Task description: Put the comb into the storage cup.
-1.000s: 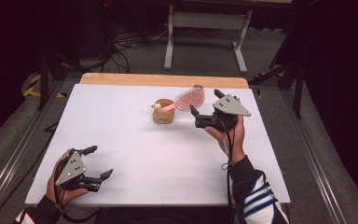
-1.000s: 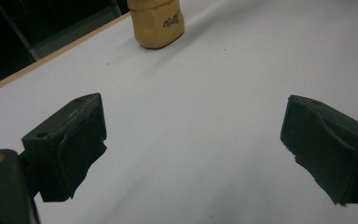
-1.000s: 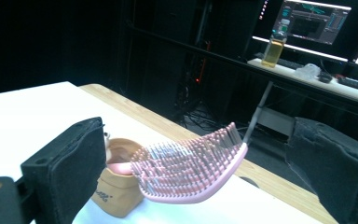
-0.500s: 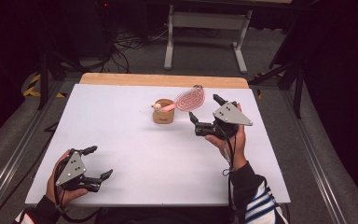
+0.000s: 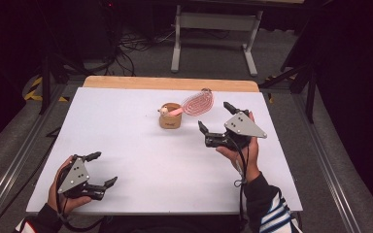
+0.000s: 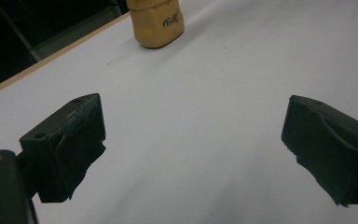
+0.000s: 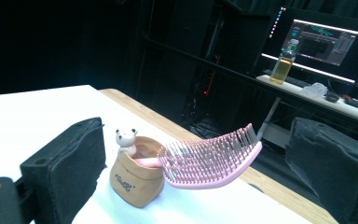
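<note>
Pink brush (image 7: pixel 214 156) handle-down in tan cup (image 7: pixel 133 179); bear figure (image 7: pixel 127 138) seemingly inside.

The left gripper (image 5: pixel 100 170) sits low at the counter's near left corner, jaws wide apart. The right gripper (image 5: pixel 216 119) is raised near the right edge, jaws likewise spread.

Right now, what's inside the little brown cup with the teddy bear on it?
The brown cup holds the handle of a pink hairbrush, whose bristly head sticks out sideways. A tiny bear sits at the rim. The handle's end and the cup's bottom are hidden.
</note>
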Available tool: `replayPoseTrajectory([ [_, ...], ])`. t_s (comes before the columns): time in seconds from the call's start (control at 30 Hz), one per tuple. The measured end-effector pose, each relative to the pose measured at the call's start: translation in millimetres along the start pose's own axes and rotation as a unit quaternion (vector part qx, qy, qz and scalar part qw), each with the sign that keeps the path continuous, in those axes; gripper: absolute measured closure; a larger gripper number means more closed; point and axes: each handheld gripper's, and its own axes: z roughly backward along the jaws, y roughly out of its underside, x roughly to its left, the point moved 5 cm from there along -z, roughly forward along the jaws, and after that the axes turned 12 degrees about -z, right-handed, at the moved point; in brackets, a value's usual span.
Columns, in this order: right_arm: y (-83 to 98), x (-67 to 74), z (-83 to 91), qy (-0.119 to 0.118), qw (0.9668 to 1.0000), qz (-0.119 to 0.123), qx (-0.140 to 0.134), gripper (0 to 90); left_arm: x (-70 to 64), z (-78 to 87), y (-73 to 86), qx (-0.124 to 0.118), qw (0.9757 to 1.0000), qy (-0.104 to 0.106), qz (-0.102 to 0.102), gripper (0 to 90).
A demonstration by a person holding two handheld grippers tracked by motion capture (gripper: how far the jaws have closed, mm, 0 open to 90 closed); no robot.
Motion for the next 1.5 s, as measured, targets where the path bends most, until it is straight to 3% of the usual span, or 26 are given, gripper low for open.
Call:
replayPoseTrajectory([
  [0.83,11.8,18.1,18.9,-0.018,0.9995,0.027,0.002,5.5,-1.2,-1.1,-0.6,0.001,1.0000,0.000,-0.002,7.2],
  [1.03,22.3,20.3,19.9,-0.015,0.9989,0.043,0.011,5.5,-1.1,-0.5,-0.6,0.000,1.0000,0.001,-0.002,7.2],
  [1.5,46.0,19.8,32.6,-0.017,0.9982,0.052,0.027,5.2,-2.1,-1.6,-0.7,0.003,1.0000,0.001,-0.004,7.2],
])
